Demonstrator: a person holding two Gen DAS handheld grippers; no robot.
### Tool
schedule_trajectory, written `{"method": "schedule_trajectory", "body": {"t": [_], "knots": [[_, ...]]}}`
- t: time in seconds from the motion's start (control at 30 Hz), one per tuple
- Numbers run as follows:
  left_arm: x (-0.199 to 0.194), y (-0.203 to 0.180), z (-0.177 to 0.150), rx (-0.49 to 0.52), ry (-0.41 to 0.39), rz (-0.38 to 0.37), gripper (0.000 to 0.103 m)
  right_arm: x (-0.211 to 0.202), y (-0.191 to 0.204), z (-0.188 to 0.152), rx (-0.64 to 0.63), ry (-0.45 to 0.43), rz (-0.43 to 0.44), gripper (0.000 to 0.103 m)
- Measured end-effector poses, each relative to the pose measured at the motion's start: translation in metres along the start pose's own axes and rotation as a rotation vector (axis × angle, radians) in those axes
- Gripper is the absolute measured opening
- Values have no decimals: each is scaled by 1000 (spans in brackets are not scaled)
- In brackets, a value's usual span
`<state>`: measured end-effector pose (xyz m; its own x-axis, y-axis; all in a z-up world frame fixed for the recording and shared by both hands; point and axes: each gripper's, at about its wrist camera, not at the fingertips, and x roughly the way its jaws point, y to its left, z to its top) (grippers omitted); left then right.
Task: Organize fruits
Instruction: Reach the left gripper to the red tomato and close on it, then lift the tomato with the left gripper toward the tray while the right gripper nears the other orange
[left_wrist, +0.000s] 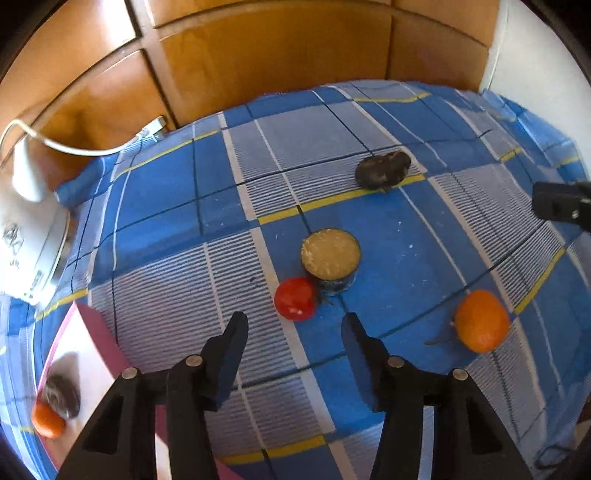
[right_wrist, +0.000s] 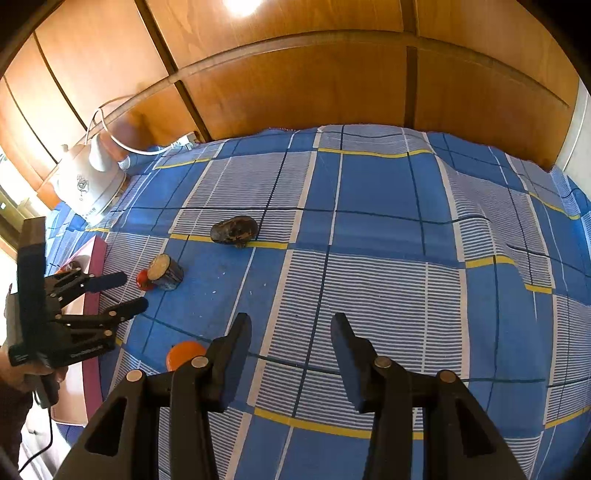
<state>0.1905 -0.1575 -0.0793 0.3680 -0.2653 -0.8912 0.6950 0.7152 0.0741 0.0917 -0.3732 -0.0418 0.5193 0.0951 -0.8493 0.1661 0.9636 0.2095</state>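
My right gripper (right_wrist: 291, 332) hangs open over checked cloth (right_wrist: 369, 288). Orange (right_wrist: 183, 354) near cloth's left edge, beside my open left gripper (right_wrist: 129, 293). Tomato (right_wrist: 143, 279) touches can (right_wrist: 166, 272).

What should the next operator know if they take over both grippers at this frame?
Left gripper: jaws open, empty, aimed at the red tomato.
Right gripper: jaws open, empty, over bare cloth.
On the blue checked cloth: the tomato beside an open tin, a loose orange and a dark fruit.
Done: an orange and a dark fruit lie on the pink-rimmed tray.
Left: probably move the three loose fruits to the tray.
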Motion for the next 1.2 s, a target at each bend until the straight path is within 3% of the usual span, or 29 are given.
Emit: {"method": "schedule_trajectory", "body": {"t": [0.1, 0.27, 0.33, 0.47, 0.73, 1.1, 1.2], "knots": [[10, 4, 2, 0, 14, -16, 53, 0, 0, 0, -2, 2, 0, 45], [13, 4, 10, -19, -1, -65, 31, 0, 1, 1, -8, 2, -4, 45], [10, 6, 8, -47, -7, -73, 28, 0, 1, 0, -11, 1, -5, 45], [-8, 11, -9, -160, -22, -127, 28, -1, 3, 0, -16, 1, 1, 45], [-61, -2, -64, -251, -113, -155, 28, -1, 8, -3, -41, 6, 0, 45], [-84, -41, -107, -273, -158, -178, 28, 15, 13, -10, -72, 78, 13, 45], [-87, -48, -113, -275, -161, -191, 28, 17, 18, -12, -81, 89, 67, 45]]}}
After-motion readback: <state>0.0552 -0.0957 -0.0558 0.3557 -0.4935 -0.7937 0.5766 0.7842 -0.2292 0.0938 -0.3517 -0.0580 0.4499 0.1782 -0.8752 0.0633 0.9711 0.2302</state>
